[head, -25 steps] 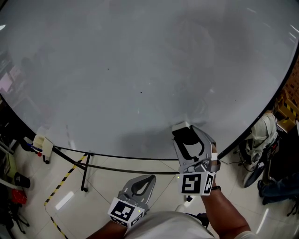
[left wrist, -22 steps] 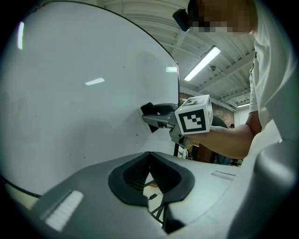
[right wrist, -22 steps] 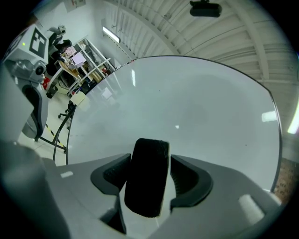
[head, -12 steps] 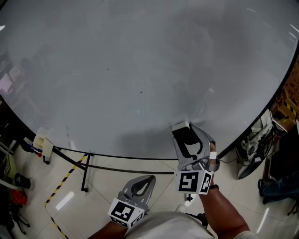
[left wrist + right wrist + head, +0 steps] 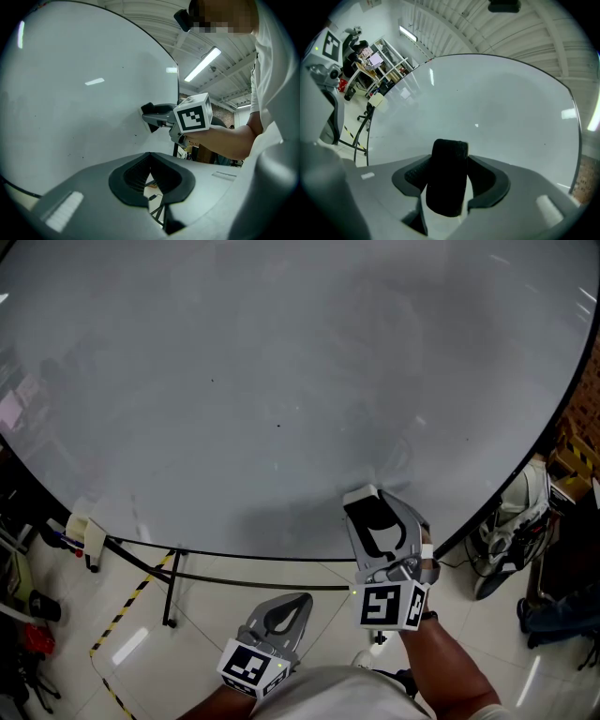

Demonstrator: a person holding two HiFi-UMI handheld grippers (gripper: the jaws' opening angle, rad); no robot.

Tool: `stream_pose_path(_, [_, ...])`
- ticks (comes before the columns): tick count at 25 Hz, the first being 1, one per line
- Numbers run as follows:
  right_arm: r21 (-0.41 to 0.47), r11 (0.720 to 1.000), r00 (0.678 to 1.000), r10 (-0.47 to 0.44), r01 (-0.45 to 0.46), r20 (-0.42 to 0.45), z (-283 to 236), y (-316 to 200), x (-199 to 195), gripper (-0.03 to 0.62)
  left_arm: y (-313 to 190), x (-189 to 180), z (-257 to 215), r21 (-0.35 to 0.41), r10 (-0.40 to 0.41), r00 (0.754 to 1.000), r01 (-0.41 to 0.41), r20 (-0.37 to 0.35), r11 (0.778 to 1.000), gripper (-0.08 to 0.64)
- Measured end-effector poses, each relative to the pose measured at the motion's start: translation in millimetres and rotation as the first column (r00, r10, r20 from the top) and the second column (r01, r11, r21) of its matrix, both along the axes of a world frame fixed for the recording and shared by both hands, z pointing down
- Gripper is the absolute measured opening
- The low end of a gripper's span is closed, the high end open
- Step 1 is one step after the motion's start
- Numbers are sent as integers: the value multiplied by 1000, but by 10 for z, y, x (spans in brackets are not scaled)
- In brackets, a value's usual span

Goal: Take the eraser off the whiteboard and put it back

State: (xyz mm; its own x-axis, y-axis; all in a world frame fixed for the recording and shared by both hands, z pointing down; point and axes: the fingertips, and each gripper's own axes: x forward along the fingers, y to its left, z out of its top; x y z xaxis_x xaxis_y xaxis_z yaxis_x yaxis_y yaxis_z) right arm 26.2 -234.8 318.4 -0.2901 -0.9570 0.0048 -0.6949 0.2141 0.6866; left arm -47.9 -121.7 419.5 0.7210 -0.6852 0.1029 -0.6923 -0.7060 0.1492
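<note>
The whiteboard (image 5: 234, 381) fills most of the head view, a broad pale surface with a thin dark edge and only a few small dark specks on it. The eraser (image 5: 367, 512) is at its near right part, close to the lower edge. It is a black block with a pale face turned up toward the head camera.

The right gripper (image 5: 386, 521) reaches level toward the board, and its tongs are closing with the eraser between them. In the right gripper view the black block (image 5: 449, 178) stands upright in the gap, with a ribbed pad against each of its sides. In the left gripper view the far end of the eraser (image 5: 147, 108) meets the board's surface.

The left gripper (image 5: 302, 597) hangs nearer and to the left, well apart from the board. Its tongs are closed tip to tip with nothing in them.

Each gripper carries a white cube (image 5: 382, 606) printed with square black-and-white markers, and these are the only print that shows. A forearm (image 5: 450, 671) runs back from the right gripper.

Below the board, black stand legs (image 5: 169, 587) rest on a pale tiled floor (image 5: 216, 610). A strip of yellow-and-black tape (image 5: 127, 606) crosses the floor at the left. A small cream-coloured thing (image 5: 86, 529) sits at the board's near left edge, but what it is cannot be made out.
</note>
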Motion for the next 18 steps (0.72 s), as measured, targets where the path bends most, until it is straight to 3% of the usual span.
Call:
stream_pose_path(6, [-33,999,997,-34,36,72,-2,170,37,233,14,23,2,1,0,1000,0,2,1000,17])
stream_pose_path(10, [-60,992,985,-105,115,140,2,275,46,233,22,71,-5,6,10,1000,-10,4,1000,17])
stream_pose_path(12, [-84,978,941,-156,189,301,34,330,64,233,15,81,-15,10,14,1000,-14,6,1000,17])
stream_pose_path(15, [-158,945,821,-156,286,550,168,369,204,233,-3,127,-24,18,26,1000,-26,9,999,17])
stream_pose_path(18, [-178,915,733,-160,361,661,200,442,303,233,2,224,-28,15,45,999,-45,17,999,17])
